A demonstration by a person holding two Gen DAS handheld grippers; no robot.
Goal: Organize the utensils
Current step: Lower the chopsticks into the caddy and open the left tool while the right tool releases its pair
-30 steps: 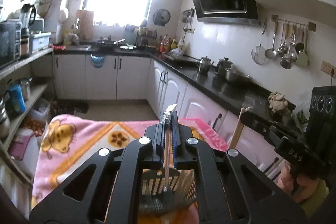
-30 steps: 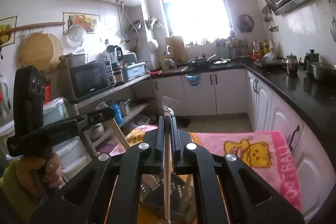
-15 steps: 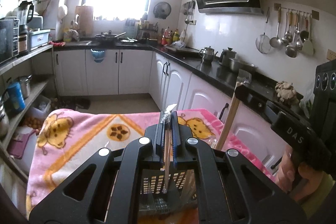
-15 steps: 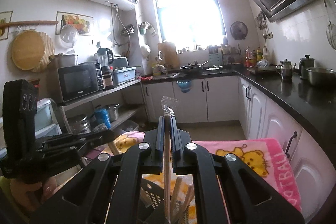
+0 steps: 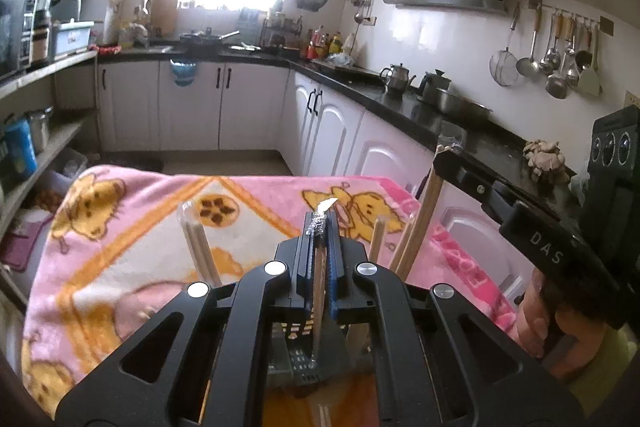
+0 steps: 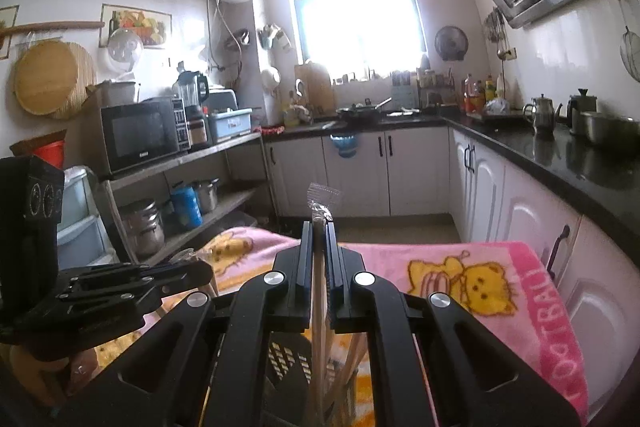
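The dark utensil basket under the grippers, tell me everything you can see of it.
The utensil basket looks like dark plastic with rows of slotted holes in its walls. It stands on the pink cartoon blanket, mostly hidden behind both grippers. Several wrapped chopsticks stand upright or leaning in it. The left gripper and the right gripper each hold a wrapped pair pointing down into it. Its base and full shape cannot be seen.

Left tool [image 5: 319, 247]: lowered toward the slotted utensil basket [image 5: 298, 347], wrapped chopsticks [image 5: 318, 291] deeper inside.
Right tool [image 6: 319, 247]: lowered likewise, its wrapped chopsticks [image 6: 319, 307] nearer the basket.
Pink blanket [image 5: 132, 227]: larger in view.
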